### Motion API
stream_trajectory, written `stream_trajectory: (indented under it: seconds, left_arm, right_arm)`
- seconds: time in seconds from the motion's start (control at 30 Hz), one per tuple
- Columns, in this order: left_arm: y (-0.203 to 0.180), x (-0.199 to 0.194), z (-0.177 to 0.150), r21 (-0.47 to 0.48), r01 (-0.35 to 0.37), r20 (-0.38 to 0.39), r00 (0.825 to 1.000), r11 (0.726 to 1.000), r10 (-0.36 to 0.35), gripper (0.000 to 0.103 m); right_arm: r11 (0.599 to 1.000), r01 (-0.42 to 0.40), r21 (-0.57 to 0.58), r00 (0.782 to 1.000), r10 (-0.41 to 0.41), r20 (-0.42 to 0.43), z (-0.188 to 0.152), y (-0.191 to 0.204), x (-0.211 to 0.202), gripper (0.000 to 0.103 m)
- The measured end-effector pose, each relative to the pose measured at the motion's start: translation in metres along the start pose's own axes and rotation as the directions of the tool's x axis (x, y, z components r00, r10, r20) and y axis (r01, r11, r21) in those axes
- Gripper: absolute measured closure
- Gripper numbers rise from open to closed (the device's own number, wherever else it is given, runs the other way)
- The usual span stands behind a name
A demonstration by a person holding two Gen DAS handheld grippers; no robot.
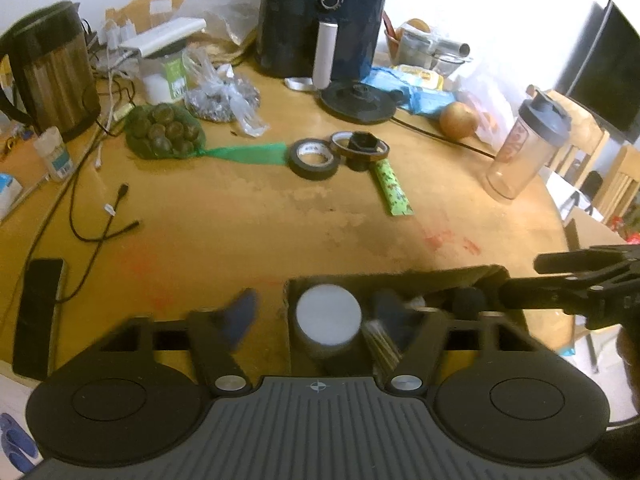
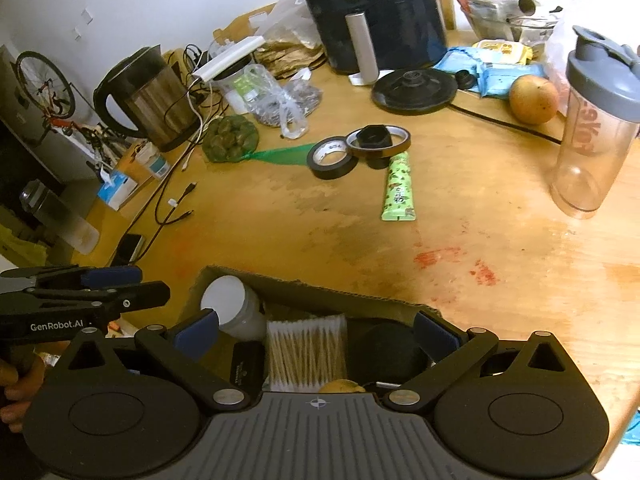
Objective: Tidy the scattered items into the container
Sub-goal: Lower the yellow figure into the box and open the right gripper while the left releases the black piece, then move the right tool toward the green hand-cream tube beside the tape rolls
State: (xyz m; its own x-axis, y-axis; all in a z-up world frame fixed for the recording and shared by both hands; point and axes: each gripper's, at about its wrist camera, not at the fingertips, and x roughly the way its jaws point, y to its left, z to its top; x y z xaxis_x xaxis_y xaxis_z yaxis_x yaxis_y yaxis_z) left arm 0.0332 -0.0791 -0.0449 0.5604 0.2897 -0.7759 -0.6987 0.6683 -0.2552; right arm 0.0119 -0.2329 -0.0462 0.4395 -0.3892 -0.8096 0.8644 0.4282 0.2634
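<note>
Partly done: brown cardboard box point(image 2: 320, 300) below both wide-open, empty tools holds several items; black tape roll point(image 2: 332, 158), green tube point(image 2: 398, 188) ahead remain.

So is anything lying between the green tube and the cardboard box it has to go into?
Nothing visible. Between the green tube and the cardboard box there is only bare, stained tabletop. The tape rolls lie beyond the tube, off that path.

On the tabletop point(image 2: 500, 208) lie two tape rolls, one black point(image 2: 332, 158) and one amber point(image 2: 378, 142), plus one green tube point(image 2: 398, 188), one fruit point(image 2: 534, 99), one shaker bottle point(image 2: 596, 120) and one kettle point(image 2: 148, 98). One cardboard box point(image 2: 320, 290) holds one white-lidded jar point(image 2: 232, 306) and one pack of cotton swabs point(image 2: 306, 354).
</note>
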Motion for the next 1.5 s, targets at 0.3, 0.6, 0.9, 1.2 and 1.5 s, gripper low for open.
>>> stream_trajectory:
  seconds: [0.3,0.6,0.9,1.2,1.5]
  left_arm:
    - [-0.008,-0.005,0.011,0.020,-0.044,0.043,0.998,0.999,0.043,0.024]
    - [-0.013,-0.005,0.013,0.000,-0.023,0.053,0.998,1.000,0.023,0.003]
    - [-0.020,-0.001,0.012,0.034,-0.015,0.051,0.999,0.999,0.013,0.000]
    - [-0.009,0.013,0.019,0.014,-0.112,-0.016,0.994,0.994,0.113,0.000]
    - [0.001,0.020,0.028,0.014,-0.076,-0.024,0.997,0.997,0.077,0.000]
  right_arm:
    - [0.998,0.040,0.037,0.998,-0.042,0.045,0.003,-0.020,-0.015,0.000]
    - [0.995,0.071,0.075,0.995,-0.076,0.069,0.005,-0.046,-0.025,0.000]
    - [0.992,0.083,0.090,0.994,-0.090,0.069,0.005,-0.055,-0.024,0.000]
    - [0.989,0.117,0.095,0.990,-0.124,0.066,0.014,-0.058,-0.013,0.000]
    - [0.985,0.158,0.067,0.985,-0.162,0.054,0.029,-0.057,0.005,0.000]
